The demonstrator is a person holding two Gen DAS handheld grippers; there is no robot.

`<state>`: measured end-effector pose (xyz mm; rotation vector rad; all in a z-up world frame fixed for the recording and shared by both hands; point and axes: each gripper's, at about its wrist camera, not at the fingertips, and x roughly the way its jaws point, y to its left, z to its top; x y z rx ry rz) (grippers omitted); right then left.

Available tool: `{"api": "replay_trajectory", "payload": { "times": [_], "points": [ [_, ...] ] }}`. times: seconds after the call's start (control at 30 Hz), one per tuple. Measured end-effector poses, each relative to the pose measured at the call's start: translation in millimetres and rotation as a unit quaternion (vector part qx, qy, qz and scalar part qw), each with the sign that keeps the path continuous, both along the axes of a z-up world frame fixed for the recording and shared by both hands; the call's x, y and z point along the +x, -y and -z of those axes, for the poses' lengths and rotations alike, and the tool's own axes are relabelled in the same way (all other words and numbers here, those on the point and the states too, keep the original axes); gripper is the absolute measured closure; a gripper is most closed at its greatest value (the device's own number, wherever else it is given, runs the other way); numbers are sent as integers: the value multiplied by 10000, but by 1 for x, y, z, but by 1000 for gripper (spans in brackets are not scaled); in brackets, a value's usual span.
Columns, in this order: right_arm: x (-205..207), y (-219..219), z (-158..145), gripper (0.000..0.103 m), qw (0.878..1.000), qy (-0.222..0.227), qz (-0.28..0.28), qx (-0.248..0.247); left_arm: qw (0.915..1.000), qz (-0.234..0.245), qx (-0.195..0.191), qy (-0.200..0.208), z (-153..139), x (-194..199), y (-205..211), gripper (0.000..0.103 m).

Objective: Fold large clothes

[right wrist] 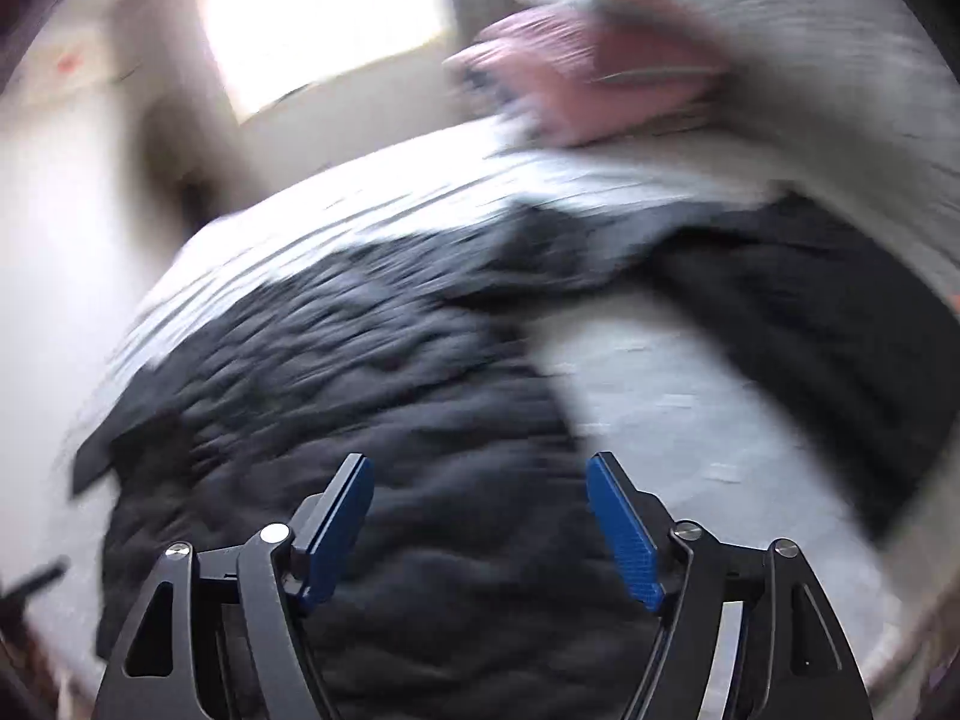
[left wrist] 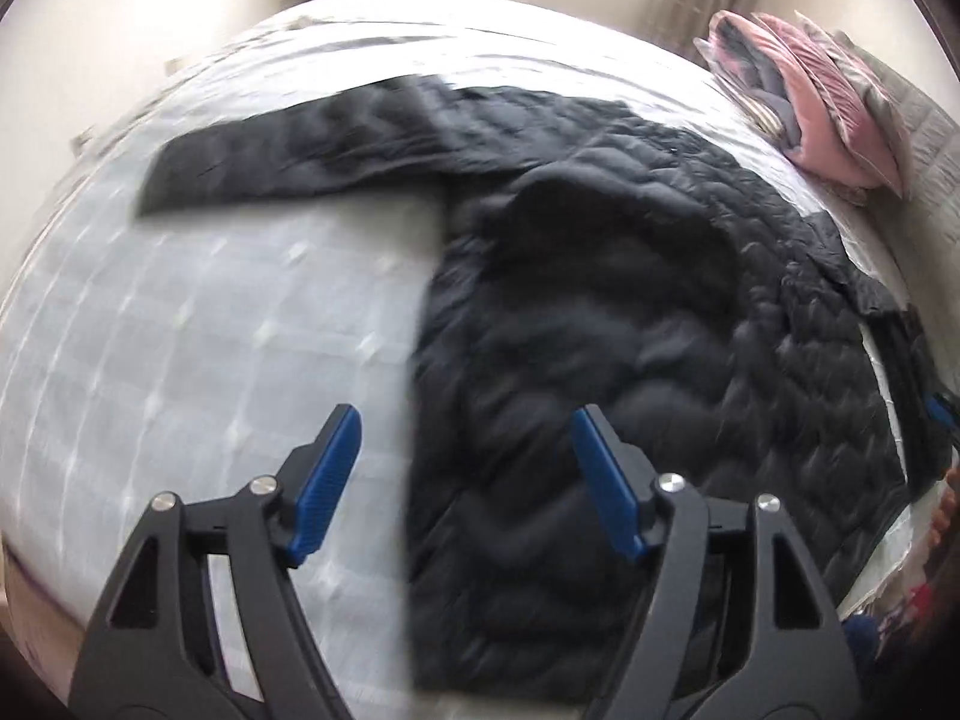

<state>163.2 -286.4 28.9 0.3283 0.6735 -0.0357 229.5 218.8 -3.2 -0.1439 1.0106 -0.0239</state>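
A large black quilted jacket [left wrist: 630, 312] lies spread on a white mattress [left wrist: 198, 324], one sleeve [left wrist: 288, 144] stretched out to the left. My left gripper [left wrist: 465, 426] is open and empty above the jacket's left edge. In the right wrist view the jacket [right wrist: 372, 396] lies below, its other sleeve [right wrist: 810, 324] reaching right. My right gripper [right wrist: 480, 474] is open and empty above the jacket's lower part. Both views are motion-blurred.
Pink and grey pillows [left wrist: 828, 114] lie at the far right of the bed; they also show in the right wrist view [right wrist: 606, 60]. A bright window [right wrist: 324, 18] sits in the wall behind. Bare mattress [right wrist: 690, 420] shows between jacket body and sleeve.
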Motion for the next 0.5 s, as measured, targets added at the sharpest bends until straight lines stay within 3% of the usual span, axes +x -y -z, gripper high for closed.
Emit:
{"api": "replay_trajectory", "payload": {
  "times": [0.07, 0.17, 0.27, 0.37, 0.4, 0.47, 0.5],
  "points": [
    [40, -24, 2, 26, 9987, -192, -422, 186, 9996, 187, 195, -15, -5, 29, 17, 30],
    [78, -38, 13, 26, 9959, -357, -608, 571, 9967, 542, 584, 174, -16, 61, 40, 30],
    [111, -58, 43, 26, 9934, -502, -761, 695, 9850, 1259, 1157, 216, -19, 96, 75, 29],
    [113, -77, 61, 26, 9906, -870, -1031, 241, 9656, 1960, 1701, 150, -15, 129, 107, 29],
    [109, -79, 59, 26, 9915, -773, -1046, 93, 9612, 2198, 1666, 73, -13, 140, 114, 29],
    [93, -74, 56, 26, 9942, -505, -950, 41, 9540, 2834, 943, -248, -9, 168, 121, 29],
    [88, -68, 55, 25, 9946, -474, -915, 144, 9536, 2905, 737, -284, -9, 176, 120, 29]
  ]
}}
